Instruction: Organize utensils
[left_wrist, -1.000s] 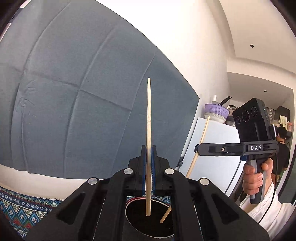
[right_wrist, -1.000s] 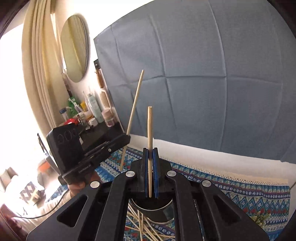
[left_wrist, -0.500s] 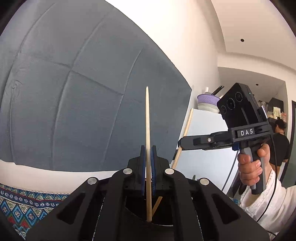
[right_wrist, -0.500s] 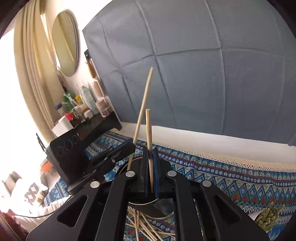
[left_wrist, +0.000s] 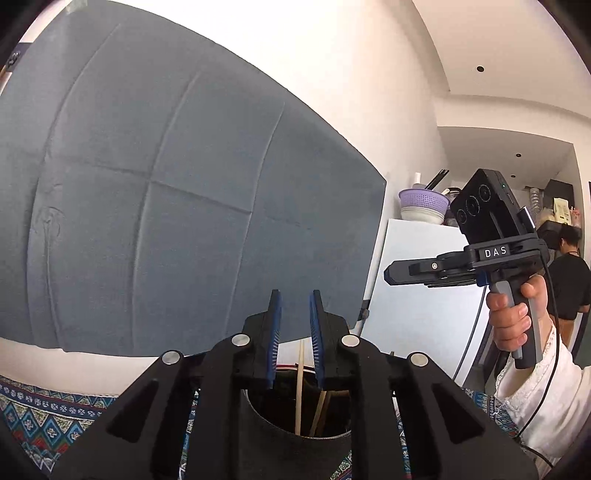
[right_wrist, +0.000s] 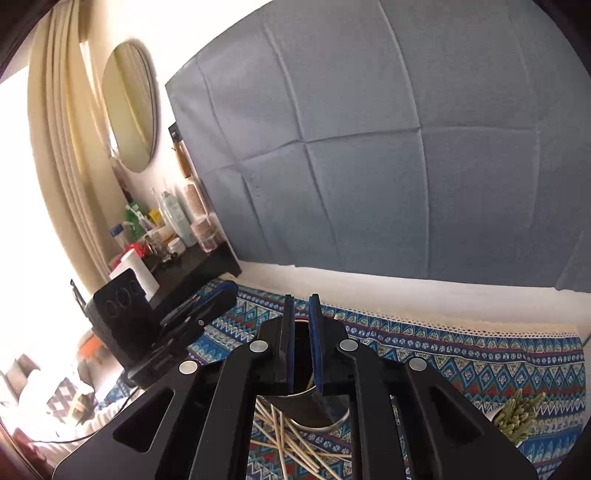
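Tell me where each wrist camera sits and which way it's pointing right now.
Left wrist: on the left gripper, looking along its open fingers at the blue-grey backdrop; right gripper and right hand show at right.
Right wrist: on the right gripper, open, facing the backdrop over the patterned tablecloth; the left gripper shows at left.
Shared: backdrop, and the dark cup holding wooden sticks below both.

Two pale wooden sticks stand leaning inside the dark round cup — more sticks lie scattered just beside it on the patterned cloth.
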